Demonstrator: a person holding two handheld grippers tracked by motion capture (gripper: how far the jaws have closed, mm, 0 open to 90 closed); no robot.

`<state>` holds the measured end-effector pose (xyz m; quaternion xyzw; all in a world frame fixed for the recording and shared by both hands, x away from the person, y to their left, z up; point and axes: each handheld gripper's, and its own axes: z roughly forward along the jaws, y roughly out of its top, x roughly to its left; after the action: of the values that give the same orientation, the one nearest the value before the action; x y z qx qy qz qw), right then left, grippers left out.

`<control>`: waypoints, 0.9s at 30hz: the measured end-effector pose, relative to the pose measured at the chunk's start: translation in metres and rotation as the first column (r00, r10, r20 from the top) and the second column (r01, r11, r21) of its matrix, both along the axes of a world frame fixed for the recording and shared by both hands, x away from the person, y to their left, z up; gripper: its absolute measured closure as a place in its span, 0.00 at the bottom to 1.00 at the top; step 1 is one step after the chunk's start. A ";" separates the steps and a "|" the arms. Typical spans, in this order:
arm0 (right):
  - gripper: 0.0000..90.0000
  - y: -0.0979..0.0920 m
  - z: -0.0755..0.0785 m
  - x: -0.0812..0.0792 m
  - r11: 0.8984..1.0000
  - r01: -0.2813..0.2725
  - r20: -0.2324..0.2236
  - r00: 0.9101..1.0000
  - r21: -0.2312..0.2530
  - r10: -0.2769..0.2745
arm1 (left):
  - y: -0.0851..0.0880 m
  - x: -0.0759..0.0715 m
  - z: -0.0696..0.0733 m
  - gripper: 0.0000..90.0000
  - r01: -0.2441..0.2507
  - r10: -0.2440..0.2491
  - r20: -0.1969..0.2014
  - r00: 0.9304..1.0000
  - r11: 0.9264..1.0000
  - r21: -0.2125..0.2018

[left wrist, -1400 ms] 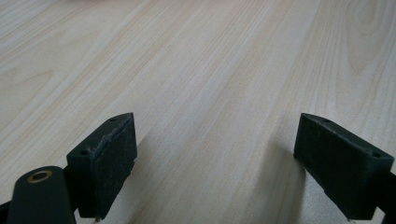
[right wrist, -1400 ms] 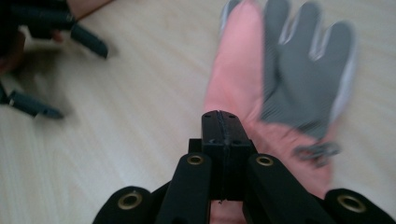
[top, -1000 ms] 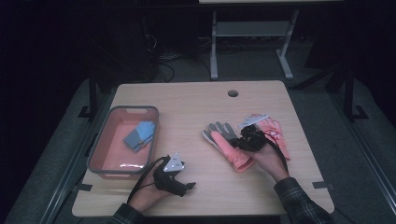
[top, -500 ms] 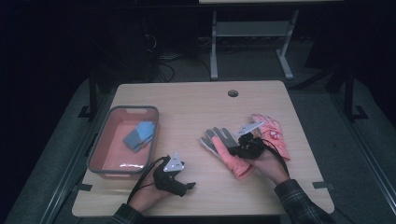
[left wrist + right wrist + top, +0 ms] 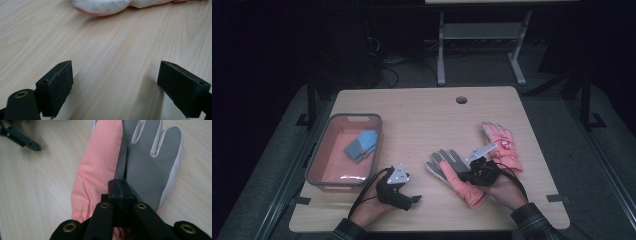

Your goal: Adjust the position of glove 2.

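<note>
A pink glove with a grey palm (image 5: 451, 169) lies palm up on the wooden table (image 5: 422, 120). My right gripper (image 5: 473, 172) is shut on it near the cuff. In the right gripper view the jaws (image 5: 121, 192) pinch a fold of the glove (image 5: 147, 157) where grey mesh meets pink fabric. A second pink glove (image 5: 502, 145) lies just right of it, back side up. My left gripper (image 5: 414, 198) rests at the table's front, left of the held glove. Its jaws (image 5: 115, 85) stand open over bare wood, with the glove's white edge (image 5: 105, 6) farther ahead.
A pink tray with a grey rim (image 5: 319, 165) stands at the left and holds a folded blue cloth (image 5: 361, 145). A round cable hole (image 5: 461, 99) sits near the table's far edge. A metal frame (image 5: 482, 35) stands on the floor beyond.
My right gripper has slid left and slightly toward the front edge, dragging the grey-palmed glove away from the second glove. The left gripper has stayed put.
</note>
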<state>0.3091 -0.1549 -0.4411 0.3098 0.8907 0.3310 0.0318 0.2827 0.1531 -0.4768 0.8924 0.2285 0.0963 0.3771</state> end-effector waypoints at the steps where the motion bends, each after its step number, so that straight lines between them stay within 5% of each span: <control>1: 1.00 -0.001 0.000 -0.002 1.000 -0.002 0.002 1.000 0.004 0.002 | 0.000 0.000 0.000 0.14 0.001 -0.001 -0.002 1.000 1.000 0.003; 7: 0.87 -0.008 0.016 -0.001 0.999 0.014 0.031 0.999 0.041 -0.015 | 0.000 0.000 0.000 0.14 0.000 0.000 0.000 1.000 1.000 0.001; 12: 0.76 -0.030 0.036 0.015 0.991 0.102 0.079 0.991 0.082 -0.108 | 0.000 0.000 0.000 0.14 -0.003 0.003 -0.003 1.000 1.000 -0.006; 15: 0.78 -0.047 0.043 0.030 0.975 0.199 0.075 0.976 0.104 -0.207 | 0.000 0.000 0.000 0.14 0.000 0.000 -0.001 1.000 1.000 -0.001; 20: 1.00 -0.075 0.046 0.056 0.942 0.332 0.130 0.933 0.054 -0.336 | 0.000 0.000 0.000 0.14 -0.002 0.002 -0.005 1.000 1.000 -0.003; 23: 1.00 -0.093 0.041 0.070 0.917 0.395 0.114 0.910 0.058 -0.400 | 0.000 0.000 0.000 0.14 -0.002 0.002 -0.005 1.000 1.000 -0.002; 27: 1.00 -0.110 0.029 0.081 0.895 0.444 0.089 0.890 0.055 -0.447 | 0.000 0.000 0.000 0.14 -0.002 0.002 -0.005 1.000 1.000 -0.003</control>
<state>0.3900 -0.2651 -0.4117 0.4892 0.7879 0.3445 0.1460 0.2824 0.1530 -0.4769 0.8917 0.2306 0.0943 0.3780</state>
